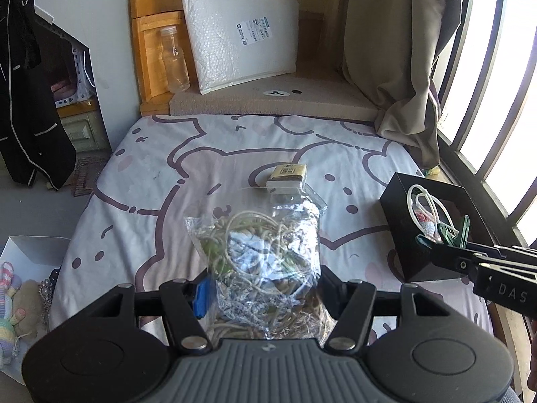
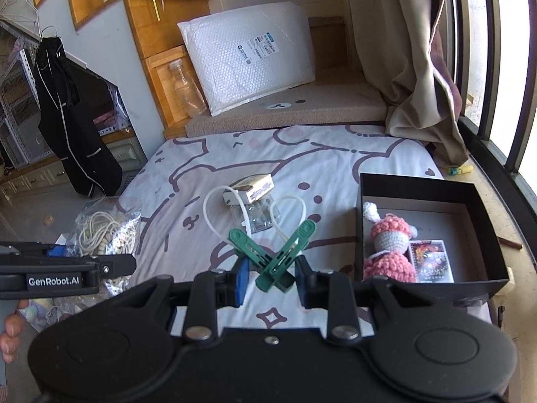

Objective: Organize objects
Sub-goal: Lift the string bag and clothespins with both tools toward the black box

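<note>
My left gripper [image 1: 263,294] clamps the clear bag of cord [image 1: 258,255]; my right gripper [image 2: 271,277] pinches green clips [image 2: 273,257]. Both hang above open bedsheet [image 2: 188,174], black box [image 2: 433,184] at the window-side edge.

Both views sit just behind a hand-held gripper and look forward and down along its fingers over the bed [image 1: 235,154] toward the white padded parcel [image 1: 240,37] at its far end. The left wrist camera sits left of the black box [image 1: 433,231]; the right wrist camera, further right, looks down into the box. They share the bed, parcel, box, empty bottle [image 2: 189,89] and curtain [image 2: 423,67], and each catches the other gripper at its edge.
</note>
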`<state>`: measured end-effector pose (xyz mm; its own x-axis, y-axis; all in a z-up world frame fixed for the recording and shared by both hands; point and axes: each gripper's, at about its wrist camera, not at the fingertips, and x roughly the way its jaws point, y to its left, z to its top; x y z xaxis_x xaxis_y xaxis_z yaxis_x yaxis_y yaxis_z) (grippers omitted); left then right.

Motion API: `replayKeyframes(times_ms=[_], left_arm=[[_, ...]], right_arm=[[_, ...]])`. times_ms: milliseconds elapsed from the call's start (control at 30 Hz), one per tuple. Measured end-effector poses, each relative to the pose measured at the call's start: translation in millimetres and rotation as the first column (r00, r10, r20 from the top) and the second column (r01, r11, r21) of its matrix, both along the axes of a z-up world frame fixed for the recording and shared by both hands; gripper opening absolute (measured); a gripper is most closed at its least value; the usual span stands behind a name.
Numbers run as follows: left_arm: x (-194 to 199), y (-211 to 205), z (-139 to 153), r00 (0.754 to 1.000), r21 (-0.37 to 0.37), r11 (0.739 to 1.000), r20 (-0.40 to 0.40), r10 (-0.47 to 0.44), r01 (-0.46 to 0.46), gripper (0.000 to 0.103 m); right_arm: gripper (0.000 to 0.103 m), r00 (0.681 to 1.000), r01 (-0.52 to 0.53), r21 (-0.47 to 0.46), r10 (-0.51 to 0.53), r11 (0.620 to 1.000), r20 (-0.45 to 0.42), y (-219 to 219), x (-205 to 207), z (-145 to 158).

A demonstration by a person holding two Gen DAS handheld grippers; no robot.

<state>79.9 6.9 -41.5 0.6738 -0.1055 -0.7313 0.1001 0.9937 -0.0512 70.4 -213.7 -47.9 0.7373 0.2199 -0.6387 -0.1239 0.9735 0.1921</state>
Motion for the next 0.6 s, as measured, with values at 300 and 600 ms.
replayKeyframes(times_ms=[300,600], left_arm=[[-22.1,-3.4,15.3,1.0,-0.004,1.0,0.025,-0.005,0.005,0.063],[-36.4,-4.1,23.8,0.999,-0.003,1.0,0.046,-0.012,0.012,0.063]], right_arm=[[0.03,1.0,0.002,-0.037,-0.001,0.999,0.018,-6.4,-20.2,15.9],[0.03,0.999,0.002,-0.061,0.0,0.998,0.037,-7.3,-39.2,25.6]])
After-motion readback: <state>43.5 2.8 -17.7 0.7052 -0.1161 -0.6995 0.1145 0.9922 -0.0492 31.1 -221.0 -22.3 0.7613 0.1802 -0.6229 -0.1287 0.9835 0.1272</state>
